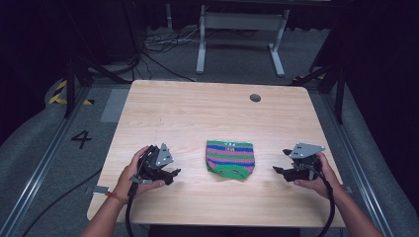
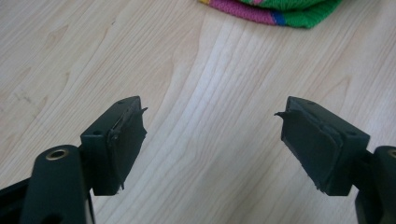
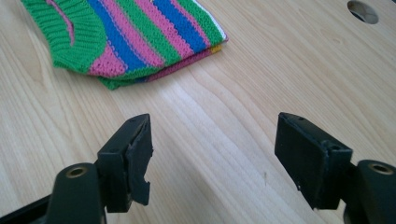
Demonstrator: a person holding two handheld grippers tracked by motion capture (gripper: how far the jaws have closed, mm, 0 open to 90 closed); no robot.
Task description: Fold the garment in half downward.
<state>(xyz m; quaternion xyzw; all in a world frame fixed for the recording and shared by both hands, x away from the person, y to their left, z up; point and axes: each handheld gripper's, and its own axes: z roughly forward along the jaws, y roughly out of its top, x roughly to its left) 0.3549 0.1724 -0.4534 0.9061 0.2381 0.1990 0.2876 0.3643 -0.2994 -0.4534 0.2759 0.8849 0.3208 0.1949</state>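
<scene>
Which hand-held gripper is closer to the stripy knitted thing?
Left, by a little. The left hand-held gripper sits apart from the folded striped knit garment on its left side; the right hand-held gripper sits slightly farther off on its right. Both are open, touching nothing.

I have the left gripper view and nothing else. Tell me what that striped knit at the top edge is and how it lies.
Observer: It is a folded knit garment in green, pink and blue stripes, lying flat mid-table, between the two grippers.
Operator: Report the right gripper.
Observer: The right gripper sits to the garment's right, jaws open with bare wood between them, apart from the cloth.
Operator: Say what else is on the table.
Observer: A small round hole in the table near its far edge, beyond the garment.
Operator: Give me my own gripper from above.
Observer: The left gripper is to the garment's left, a gap of bare wood between them.
</scene>
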